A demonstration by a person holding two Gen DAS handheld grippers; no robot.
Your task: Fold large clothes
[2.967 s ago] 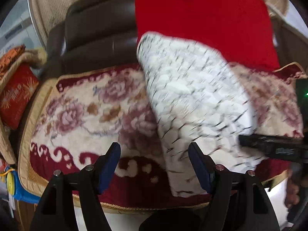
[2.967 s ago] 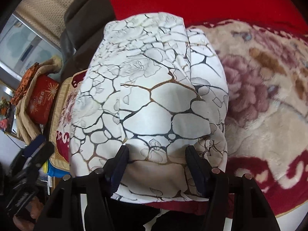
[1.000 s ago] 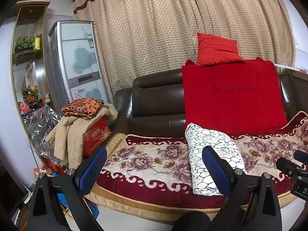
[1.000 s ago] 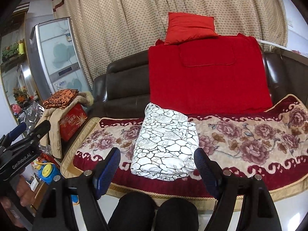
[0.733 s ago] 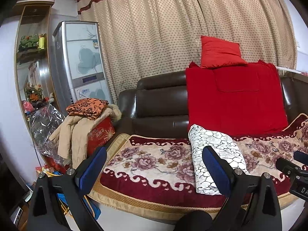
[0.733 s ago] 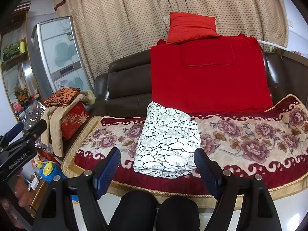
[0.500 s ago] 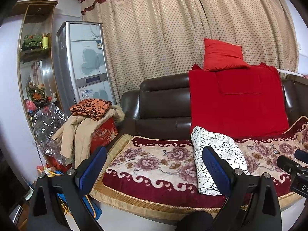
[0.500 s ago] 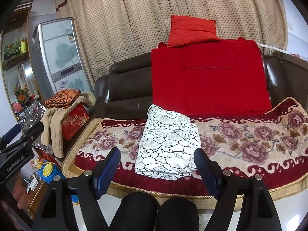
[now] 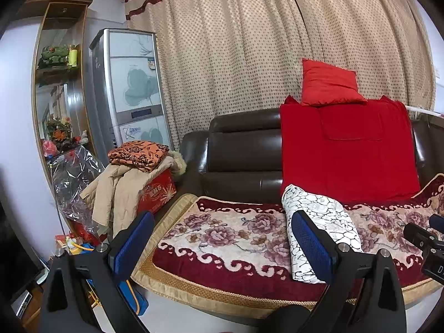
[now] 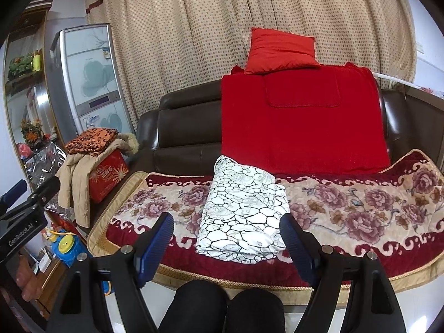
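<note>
Both grippers I hold stand wide and empty: the right gripper (image 10: pixel 226 238) frames the folded white garment (image 10: pixel 244 211) from well back, and the left gripper (image 9: pixel 222 238) sits off to its left with nothing between its blue pads (image 9: pixel 310 245). By my reading the fold is finished, so the thing to do well now is leave the bundle alone and draw straight away without brushing its near edge.

Largest first: the dark leather sofa (image 10: pixel 188 127) is smooth and shiny, its seat covered by a plush floral mat (image 10: pixel 347 205) with a woven gold border. A red throw (image 10: pixel 302 127) drapes the backrest. The garment lies on the mat's middle, a soft flat rectangle printed with black crackle lines, layers stacked at the right edge.
</note>
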